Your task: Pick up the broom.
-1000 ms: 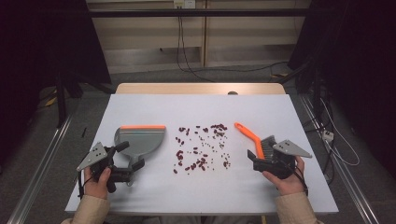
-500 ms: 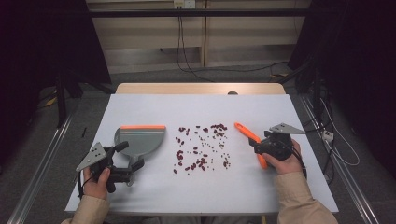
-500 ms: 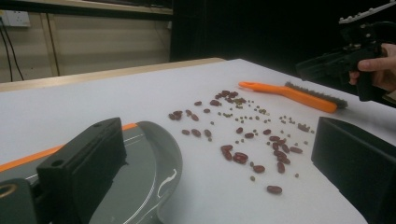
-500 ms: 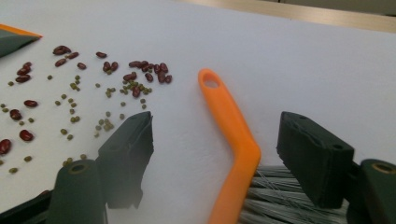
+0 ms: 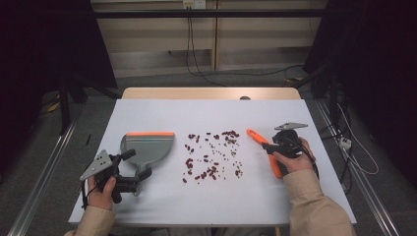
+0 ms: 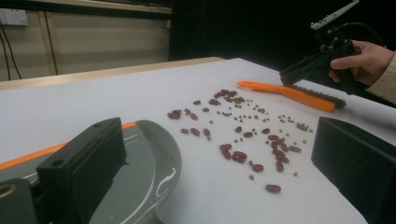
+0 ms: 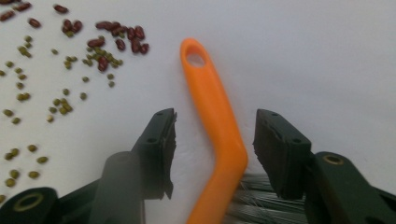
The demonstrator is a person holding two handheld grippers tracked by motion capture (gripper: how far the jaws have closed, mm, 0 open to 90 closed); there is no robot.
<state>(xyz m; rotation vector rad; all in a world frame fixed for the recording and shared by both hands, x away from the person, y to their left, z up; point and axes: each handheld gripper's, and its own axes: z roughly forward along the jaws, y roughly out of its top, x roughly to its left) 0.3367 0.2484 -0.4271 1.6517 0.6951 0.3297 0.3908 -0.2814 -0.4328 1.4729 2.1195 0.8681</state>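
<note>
Orange plastic sat between your right gripper's jaws: the brush handle ran up the middle, bare table showing on both sides, so the pads were not pressing on it yet. Those jaws had just been closing around it, half-spread at this instant. Near the bottom of the right gripper view, the grey bristles fanned out beside the bend in the handle.

You had your left gripper low at the near left of the white table, jaws spread wide, straddling the tail of the grey dustpan without pinching it, as far as the left gripper view showed.

Further out, the brush lay flat at the right of the table, its hanging-hole end pointing away toward the scattered red beans and small green beans in the middle.

By my judgement, that brush would be light and rigid, but the smooth moulded handle could slip or swivel in a loose pinch. You wanted to clamp the straight stretch just above the bend, square across its flat faces, not on the soft bristles, which would splay and give no hold. The beans would roll easily, so gentle strokes seemed wise.
</note>
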